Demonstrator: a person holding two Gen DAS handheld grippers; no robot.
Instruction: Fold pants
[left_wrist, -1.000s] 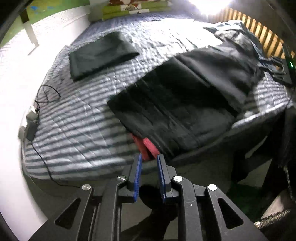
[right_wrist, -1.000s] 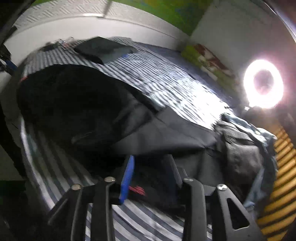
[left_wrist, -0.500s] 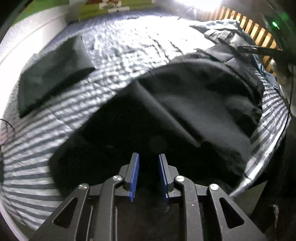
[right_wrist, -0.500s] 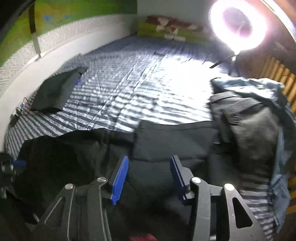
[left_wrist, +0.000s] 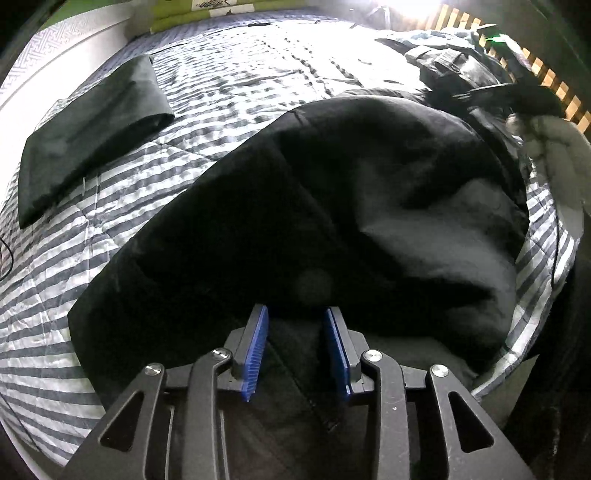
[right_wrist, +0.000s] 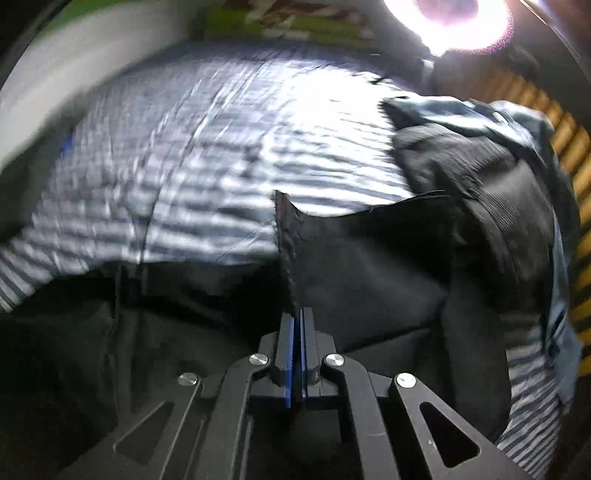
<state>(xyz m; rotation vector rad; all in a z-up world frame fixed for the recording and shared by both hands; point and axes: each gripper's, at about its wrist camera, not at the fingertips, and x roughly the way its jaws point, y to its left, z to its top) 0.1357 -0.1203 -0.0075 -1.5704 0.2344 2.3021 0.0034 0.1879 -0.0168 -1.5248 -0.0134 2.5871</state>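
On the striped quilt (left_wrist: 229, 92), ring light (right_wrist: 450, 14) glaring at 1 o'clock, wooden slats (left_wrist: 550, 74) beyond. No legible writing. Black pants (left_wrist: 332, 206) lie rumpled mid-bed; folded dark garment (left_wrist: 88, 125) at 10 o'clock. My left claw (left_wrist: 298, 321) is opening, pads clear of cloth. My right claw (right_wrist: 296, 332) pinches the pants' edge.

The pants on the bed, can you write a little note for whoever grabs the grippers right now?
Right gripper: shut on an edge of the black pants, which stands up from its blue pads.
Left gripper: jaws opening over the pants, pads not pressing the cloth.
The pants lie rumpled near the edge of the striped quilt.
Done: one dark garment already folded, far left.
Left: fold and flatten these pants; more clothes are piled on the right.
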